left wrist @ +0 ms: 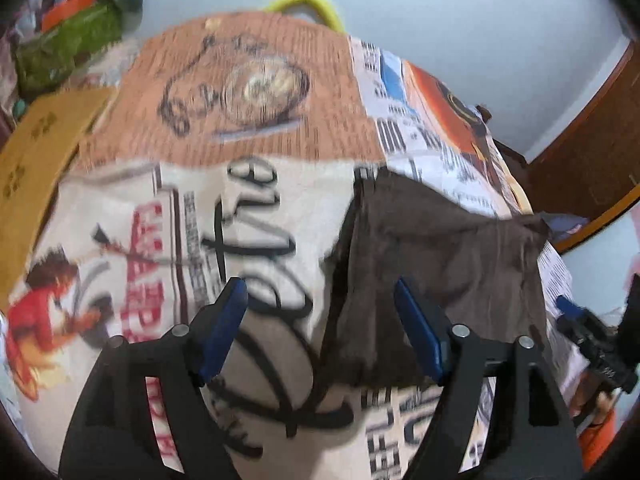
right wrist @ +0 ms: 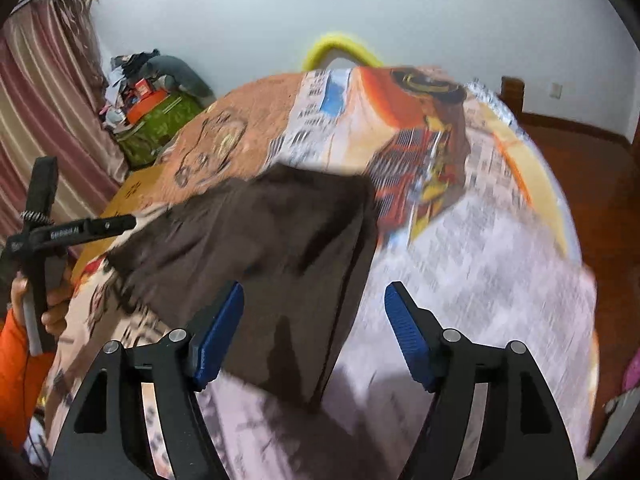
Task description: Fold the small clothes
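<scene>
The brown cloth [right wrist: 256,248] is lying on the table [right wrist: 480,264], which is covered with a printed newspaper-style tablecloth [left wrist: 260,92]. It is looking partly folded, with one straight edge and a loose, wrinkly side.

The left hand-held gripper [left wrist: 320,332] is standing with its blue pads wide apart, right over the cloth's near edge, holding nothing. The right hand-held gripper [right wrist: 314,336] is also standing wide apart with nothing pinched, and a corner of the cloth is sitting between its pads.

What could go wrong? The pictures are blurry, so both hands seem to be moving fast. A pad could be catching the loose edge and dragging it, messing up the fold. A pad could also be pinching the tablecloth together with the cloth and pulling it up too.
</scene>
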Motion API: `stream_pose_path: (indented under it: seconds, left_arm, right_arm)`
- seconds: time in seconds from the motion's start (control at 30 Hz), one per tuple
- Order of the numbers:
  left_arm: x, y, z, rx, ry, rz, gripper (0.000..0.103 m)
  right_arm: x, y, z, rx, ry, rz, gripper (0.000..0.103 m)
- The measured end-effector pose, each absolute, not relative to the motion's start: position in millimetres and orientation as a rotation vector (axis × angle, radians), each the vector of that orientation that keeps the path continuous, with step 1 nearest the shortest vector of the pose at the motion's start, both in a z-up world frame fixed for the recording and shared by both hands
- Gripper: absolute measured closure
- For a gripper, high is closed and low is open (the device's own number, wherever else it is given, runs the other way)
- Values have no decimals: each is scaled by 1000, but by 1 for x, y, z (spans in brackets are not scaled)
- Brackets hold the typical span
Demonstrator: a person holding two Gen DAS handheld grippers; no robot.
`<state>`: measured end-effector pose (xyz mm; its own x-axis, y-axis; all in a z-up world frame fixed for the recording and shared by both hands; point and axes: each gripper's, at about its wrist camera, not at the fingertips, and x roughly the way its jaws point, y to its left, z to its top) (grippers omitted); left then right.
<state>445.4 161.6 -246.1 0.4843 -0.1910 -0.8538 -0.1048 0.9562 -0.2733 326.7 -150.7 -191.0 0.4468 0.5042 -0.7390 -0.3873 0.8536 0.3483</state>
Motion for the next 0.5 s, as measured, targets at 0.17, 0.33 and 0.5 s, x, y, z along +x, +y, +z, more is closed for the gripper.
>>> stream_pose_path:
  seconds: [0.17, 0.33, 0.5]
  left_arm:
    - [429, 154, -266, -362, 1133, -124, 28]
    - [428, 136, -273, -336, 1146, -151, 43]
    - [425, 121, -268, -272, 1141, -166, 82]
  right_arm:
    - [310, -144, -208, 135, 1001, 578, 34]
    - [312, -137, -214, 158, 997, 569, 51]
    - [315, -134, -221, 162, 1009, 576, 90]
